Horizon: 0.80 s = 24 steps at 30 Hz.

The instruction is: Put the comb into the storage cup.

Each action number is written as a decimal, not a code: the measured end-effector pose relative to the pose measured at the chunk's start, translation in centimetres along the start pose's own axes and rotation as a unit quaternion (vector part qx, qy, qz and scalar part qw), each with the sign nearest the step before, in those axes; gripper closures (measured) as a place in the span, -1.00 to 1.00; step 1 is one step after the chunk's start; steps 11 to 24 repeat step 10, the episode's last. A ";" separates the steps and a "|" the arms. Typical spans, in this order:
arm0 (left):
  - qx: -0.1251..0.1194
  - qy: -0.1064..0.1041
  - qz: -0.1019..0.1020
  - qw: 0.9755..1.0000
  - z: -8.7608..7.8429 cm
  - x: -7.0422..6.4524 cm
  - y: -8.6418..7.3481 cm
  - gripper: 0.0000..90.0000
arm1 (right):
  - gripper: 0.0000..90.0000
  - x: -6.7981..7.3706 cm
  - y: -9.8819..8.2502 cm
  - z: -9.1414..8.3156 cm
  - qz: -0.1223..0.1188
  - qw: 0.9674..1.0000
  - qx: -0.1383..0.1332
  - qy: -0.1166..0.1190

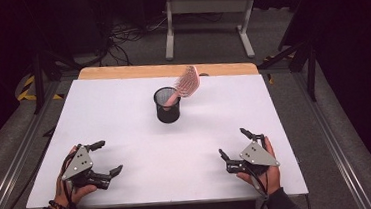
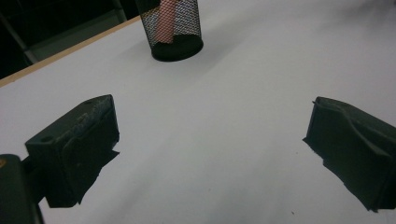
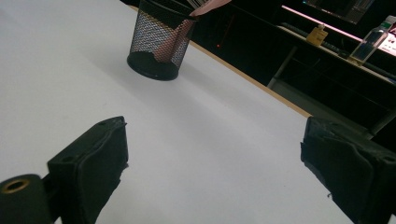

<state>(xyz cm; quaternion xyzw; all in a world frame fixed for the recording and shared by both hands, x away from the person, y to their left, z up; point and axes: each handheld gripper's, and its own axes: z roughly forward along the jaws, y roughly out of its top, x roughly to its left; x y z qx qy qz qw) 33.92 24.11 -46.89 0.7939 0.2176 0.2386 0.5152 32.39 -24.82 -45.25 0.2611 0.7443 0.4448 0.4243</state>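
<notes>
From above, the cup [image 1: 167, 105] stands at the desk's [image 1: 124, 114] twelve o'clock with the brush [image 1: 186, 82] leaning out handle-down, left gripper [image 1: 103, 158] at seven and right gripper [image 1: 237, 144] at five, jaws spread empty; each gripper view faces the cup [image 2: 177, 28] [image 3: 159, 39], seemingly readying a reach.

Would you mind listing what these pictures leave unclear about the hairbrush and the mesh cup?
- Pink hairbrush handle end: high view, hidden inside the black mesh cup.
- Brush head: left gripper view, cut off by the top edge.
- Bristle detail: high view, too small and blurred.
- Cup rim: left gripper view, cut off at top.
</notes>
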 end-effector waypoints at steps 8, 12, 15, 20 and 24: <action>0.000 0.000 -0.002 1.000 0.0 0.1 0.0 -0.93 | -0.83 -0.1 -0.2 0.2 0.008 1.000 0.004 0.004; -0.003 0.000 -0.004 1.000 0.0 0.1 0.0 -0.93 | -0.83 -0.1 -0.2 0.3 0.010 1.000 0.005 0.005; -0.003 0.000 -0.004 1.000 0.0 0.1 0.0 -0.93 | -0.83 -0.1 -0.2 0.3 0.010 1.000 0.005 0.005; -0.003 0.000 -0.004 1.000 0.0 0.1 0.0 -0.93 | -0.83 -0.1 -0.2 0.3 0.010 1.000 0.005 0.005; -0.003 0.000 -0.004 1.000 0.0 0.1 0.0 -0.93 | -0.83 -0.1 -0.2 0.3 0.010 1.000 0.005 0.005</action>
